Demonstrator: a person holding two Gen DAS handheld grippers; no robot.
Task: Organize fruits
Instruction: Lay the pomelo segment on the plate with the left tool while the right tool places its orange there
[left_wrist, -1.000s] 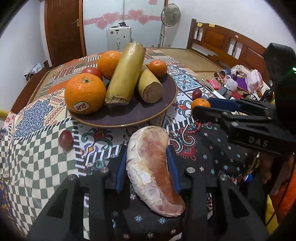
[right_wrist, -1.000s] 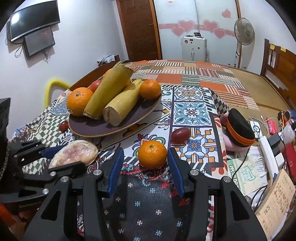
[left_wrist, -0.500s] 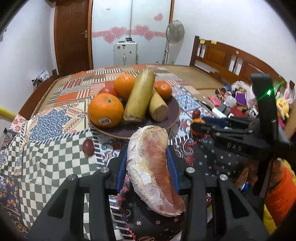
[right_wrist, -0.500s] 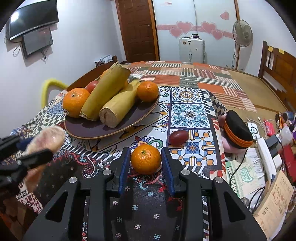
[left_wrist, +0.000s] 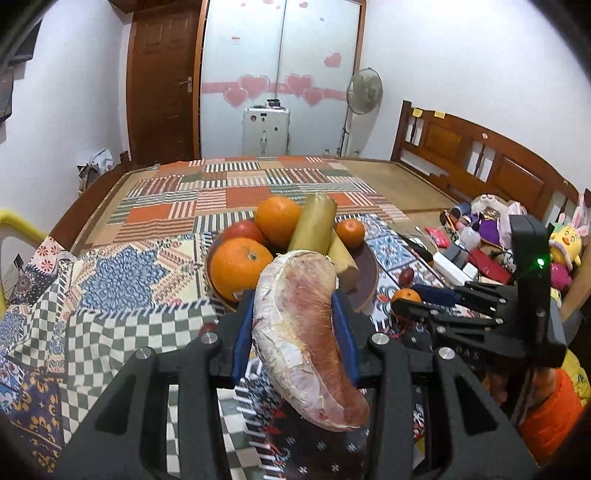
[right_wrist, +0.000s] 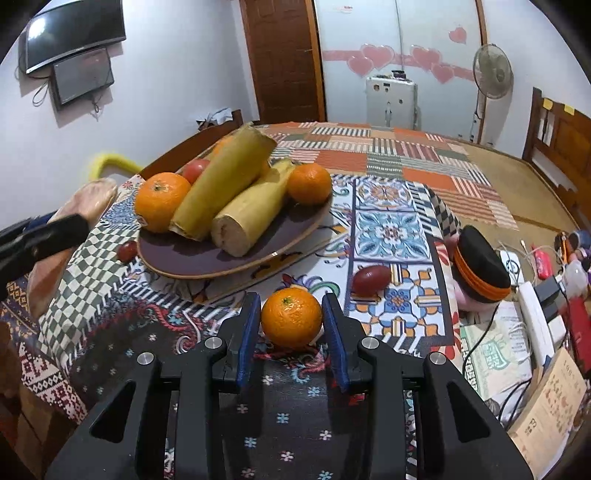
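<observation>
My left gripper (left_wrist: 295, 328) clasps a pomelo wedge (left_wrist: 303, 332); my right gripper (right_wrist: 291, 328) has closed onto a mandarin (right_wrist: 291, 318), beside the loaded plate (right_wrist: 207, 258).

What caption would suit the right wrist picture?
Right hand-held gripper closes on a small orange lying on the patterned cloth, beside a plate of fruit.

Both grippers are matte black plastic with angular, cut-out finger arms. The left gripper (left_wrist: 295, 325) has blue pads (left_wrist: 242, 339) lining its fingers and round silver screws (left_wrist: 208, 338) on the joints. The right gripper (right_wrist: 291, 325) is built alike: blue pads (right_wrist: 248, 332), silver screws (right_wrist: 213, 342). From the left wrist camera, at three o'clock, it carries a black upright block with a green light (left_wrist: 540, 263) and faint raised lettering. An orange sleeve (left_wrist: 550, 413) shows at four o'clock.
</observation>
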